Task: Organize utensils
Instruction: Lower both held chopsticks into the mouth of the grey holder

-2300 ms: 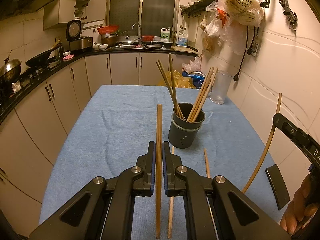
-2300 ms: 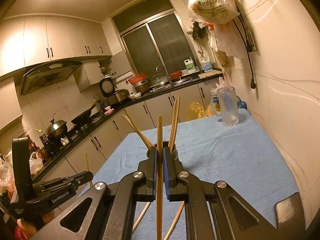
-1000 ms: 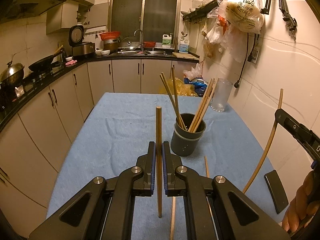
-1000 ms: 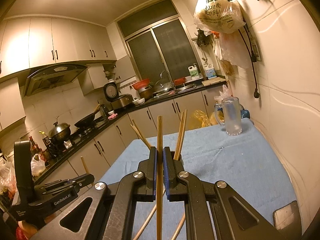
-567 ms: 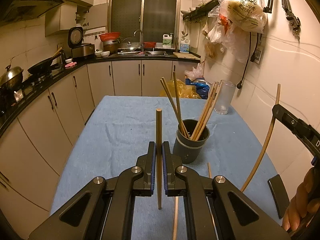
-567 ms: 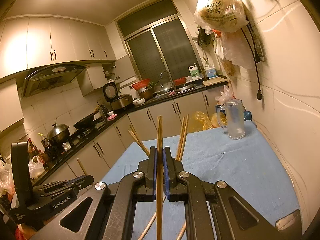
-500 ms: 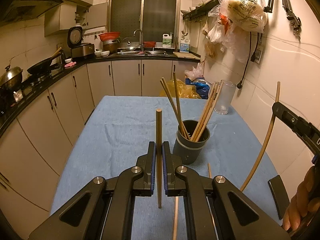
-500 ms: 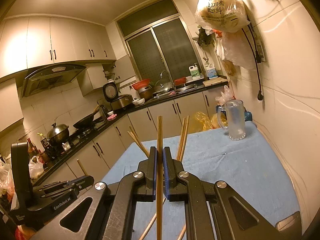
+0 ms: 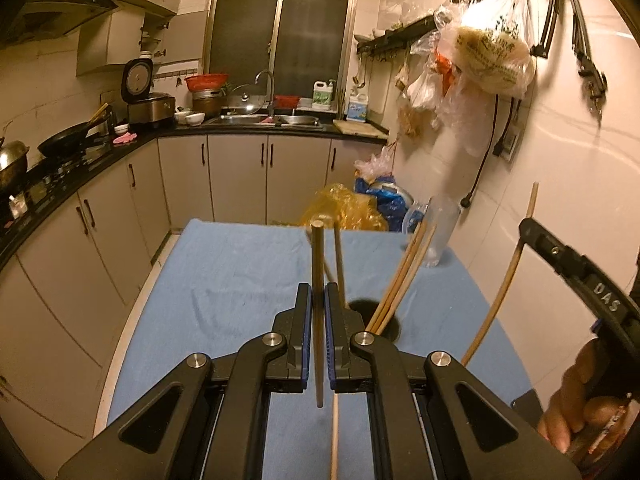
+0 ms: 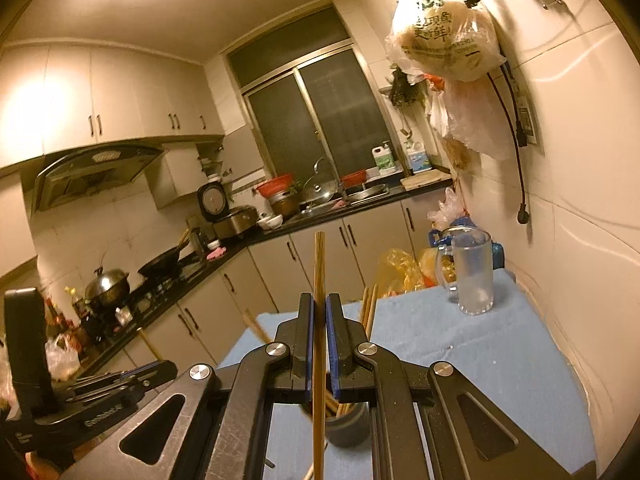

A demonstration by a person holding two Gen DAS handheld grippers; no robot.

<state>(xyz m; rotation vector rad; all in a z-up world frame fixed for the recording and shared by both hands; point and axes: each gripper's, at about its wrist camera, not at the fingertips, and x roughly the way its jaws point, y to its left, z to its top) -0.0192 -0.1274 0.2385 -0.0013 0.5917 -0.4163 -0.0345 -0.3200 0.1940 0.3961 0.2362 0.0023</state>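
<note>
Both grippers nearer holder (image 9: 374,316), each clamping a chopstick (image 9: 318,320), glass mug (image 10: 472,276) clear in right view

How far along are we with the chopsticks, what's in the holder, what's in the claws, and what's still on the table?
Done: several chopsticks already stand in the dark holder. In hand: the left claw is shut on one chopstick, upright, and the right claw is shut on another chopstick; both are near the holder but not yet in it. Left: at least one loose chopstick lies on the blue cloth below the left claw.
</note>
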